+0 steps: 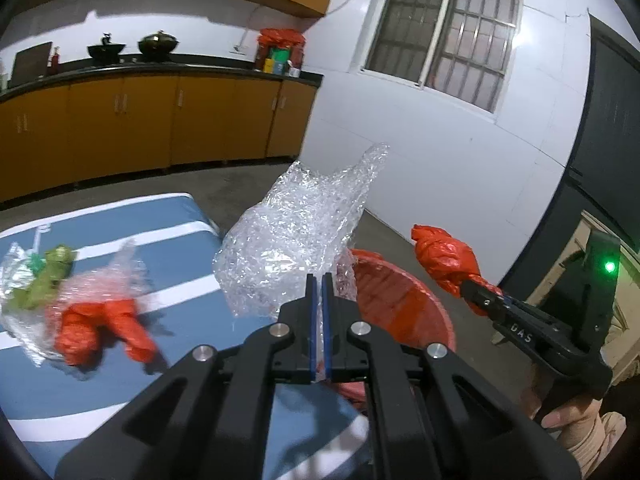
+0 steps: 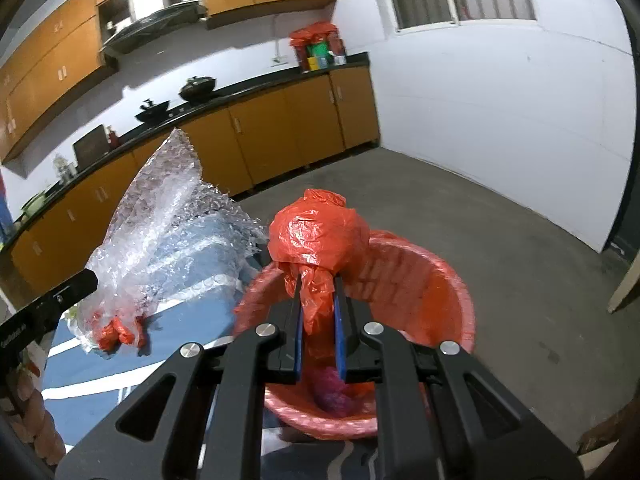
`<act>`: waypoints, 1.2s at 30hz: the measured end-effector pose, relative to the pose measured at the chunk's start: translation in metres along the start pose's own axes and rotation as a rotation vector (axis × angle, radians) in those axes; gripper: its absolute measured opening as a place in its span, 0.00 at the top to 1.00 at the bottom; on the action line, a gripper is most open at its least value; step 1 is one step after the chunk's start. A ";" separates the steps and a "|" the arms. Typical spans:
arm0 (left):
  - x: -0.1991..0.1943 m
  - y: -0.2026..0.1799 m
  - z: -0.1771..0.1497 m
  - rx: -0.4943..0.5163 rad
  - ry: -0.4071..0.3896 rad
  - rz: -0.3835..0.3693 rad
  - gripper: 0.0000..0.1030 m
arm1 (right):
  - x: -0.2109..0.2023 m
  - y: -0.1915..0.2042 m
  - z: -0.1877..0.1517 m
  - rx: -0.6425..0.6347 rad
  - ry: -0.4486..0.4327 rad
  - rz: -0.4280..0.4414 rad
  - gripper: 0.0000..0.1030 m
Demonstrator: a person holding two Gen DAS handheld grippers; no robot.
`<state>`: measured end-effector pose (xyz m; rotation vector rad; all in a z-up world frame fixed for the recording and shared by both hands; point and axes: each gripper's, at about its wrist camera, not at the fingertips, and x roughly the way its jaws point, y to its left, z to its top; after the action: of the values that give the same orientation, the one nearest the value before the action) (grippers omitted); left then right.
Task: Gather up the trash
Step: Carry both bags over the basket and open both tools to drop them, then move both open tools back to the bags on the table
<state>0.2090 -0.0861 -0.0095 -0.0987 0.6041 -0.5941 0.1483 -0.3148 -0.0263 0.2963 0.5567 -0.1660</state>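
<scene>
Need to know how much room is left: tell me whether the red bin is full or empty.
Nearly empty. The right wrist view looks into the red bin: its lined walls are bare, with only a purple scrap at the bottom.

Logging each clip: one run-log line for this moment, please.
left claw: shut on bubble wrap | right claw: shut on red bag | red bin: below

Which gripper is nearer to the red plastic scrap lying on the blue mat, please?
Left. The left gripper, shut on the bubble wrap, is just beside the red scrap on the blue mat. The right gripper, holding a red bag, is beyond the bin.
</scene>
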 end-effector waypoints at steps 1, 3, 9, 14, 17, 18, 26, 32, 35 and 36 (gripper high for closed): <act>0.005 -0.005 -0.001 0.001 0.007 -0.012 0.96 | 0.001 -0.004 -0.001 0.007 0.002 -0.008 0.88; 0.016 -0.016 -0.001 0.004 0.018 -0.027 0.96 | 0.002 -0.011 -0.002 0.018 0.005 -0.022 0.88; 0.043 -0.033 -0.006 0.013 0.055 -0.062 0.96 | 0.005 -0.029 -0.006 0.052 0.015 -0.052 0.88; 0.066 -0.042 -0.009 0.014 0.090 -0.079 0.96 | 0.009 -0.038 -0.007 0.073 0.024 -0.063 0.88; 0.079 -0.044 -0.010 0.015 0.111 -0.087 0.96 | 0.015 -0.035 -0.002 0.080 0.026 -0.062 0.88; 0.082 -0.046 -0.011 0.017 0.116 -0.088 0.96 | 0.016 -0.035 -0.001 0.080 0.027 -0.059 0.88; 0.103 -0.039 -0.023 -0.019 0.176 -0.089 0.71 | 0.017 -0.038 -0.010 0.071 0.026 -0.052 0.61; 0.092 -0.022 -0.025 -0.039 0.156 -0.051 0.61 | 0.014 -0.043 -0.014 0.074 0.035 -0.072 0.55; 0.084 -0.013 -0.023 -0.044 0.136 -0.021 0.58 | 0.009 -0.044 -0.015 0.068 0.034 -0.081 0.55; 0.080 -0.011 -0.023 -0.054 0.125 0.004 0.57 | 0.009 -0.045 -0.013 0.066 0.034 -0.081 0.55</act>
<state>0.2437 -0.1378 -0.0663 -0.1114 0.7420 -0.5834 0.1387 -0.3532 -0.0521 0.3417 0.5977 -0.2585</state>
